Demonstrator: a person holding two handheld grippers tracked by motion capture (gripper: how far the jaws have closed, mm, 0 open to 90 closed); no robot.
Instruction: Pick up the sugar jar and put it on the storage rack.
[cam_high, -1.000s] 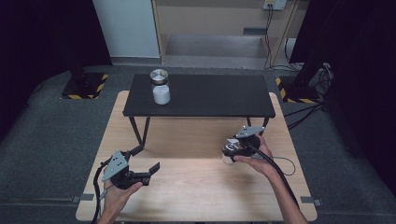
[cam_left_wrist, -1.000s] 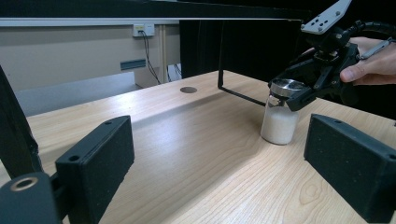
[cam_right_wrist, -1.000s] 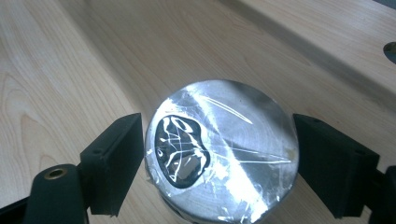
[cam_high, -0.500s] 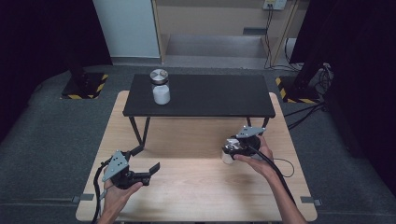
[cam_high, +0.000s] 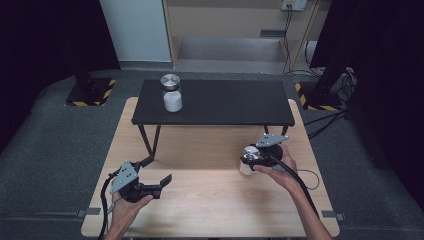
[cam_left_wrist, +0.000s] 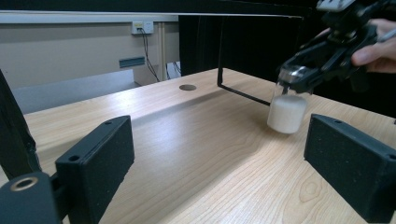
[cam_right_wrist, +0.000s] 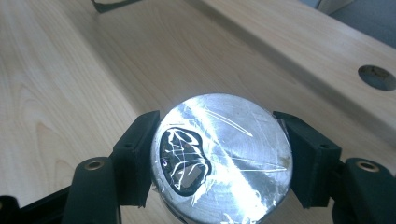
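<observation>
The right hand-held gripper (cam_high: 248, 159) has just closed its jaws on the silver lid of a white jar (cam_left_wrist: 286, 112) standing on the right of the wooden tabletop (cam_high: 210, 200); the left hand-held gripper (cam_high: 159, 172) hovers spread and empty at the near left. On the far black shelf (cam_high: 225, 102) stands a second lidded jar (cam_high: 172, 93).

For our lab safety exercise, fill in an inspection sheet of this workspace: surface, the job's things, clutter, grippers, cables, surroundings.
Surface: wooden table, with a black shelf at its far side.
Job's things: jar with a silver lid, white inside, near the table's right edge; second jar on the shelf.
Clutter: nothing seen.
Grippers: right gripper has just closed on the lid from above; left gripper open, nothing between its jaws.
Cables: one trails from each gripper; more lie on the floor at right.
Surroundings: grey carpet, black curtains, hazard-striped stand bases.
</observation>
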